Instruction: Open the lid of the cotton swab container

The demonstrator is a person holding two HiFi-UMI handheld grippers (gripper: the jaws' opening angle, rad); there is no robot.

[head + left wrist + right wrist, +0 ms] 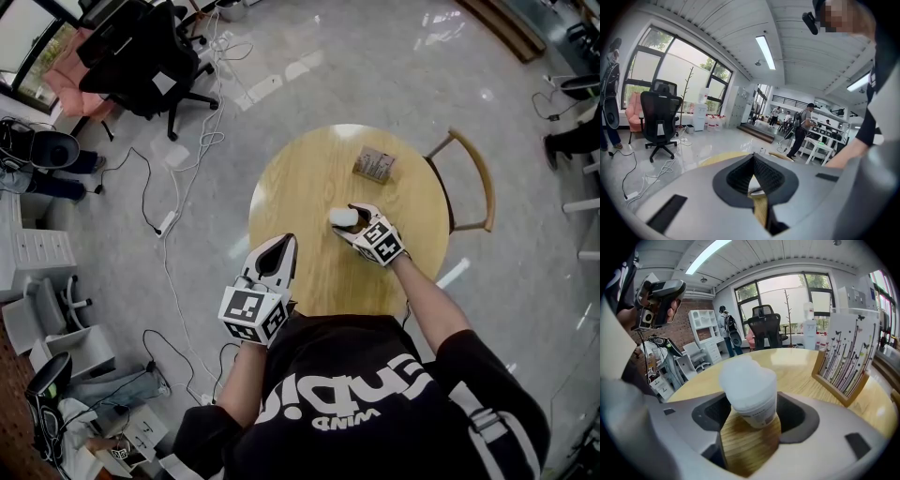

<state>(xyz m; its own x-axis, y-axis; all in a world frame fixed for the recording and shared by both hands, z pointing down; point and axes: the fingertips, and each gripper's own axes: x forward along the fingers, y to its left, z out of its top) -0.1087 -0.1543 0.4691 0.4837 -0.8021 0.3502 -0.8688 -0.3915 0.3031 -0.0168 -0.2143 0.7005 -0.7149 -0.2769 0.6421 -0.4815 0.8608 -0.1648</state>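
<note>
Two grippers are over a round wooden table (309, 277), which sits mid-frame in the head view on a shiny grey floor (309, 66). The cotton swab container (343, 217) stands upright near the table's centre with its white lid on. It's right between the jaws of the right gripper (352, 225). Those jaws are spread wide. In the right gripper view the pads sit just beside the tub's sides, and I can't see them squeezing it. The left gripper (284, 246) hangs over the table's lower left edge with its jaws pinched together on nothing.

Higher in the frame there's a little wooden stand (374, 165) with patterned cards in it, well apart from the tub. A wooden chair (473, 178) is tucked in at the table's right side.

Room-wise, there's a black office chair (141, 52) in the upper left and white cables (178, 187) trailing across the floor left of the table. Pale drawer units (42, 253) sit at the left edge. The left gripper view shows big windows (670, 65) and a white slatted ceiling with strip lights (765, 51).
</note>
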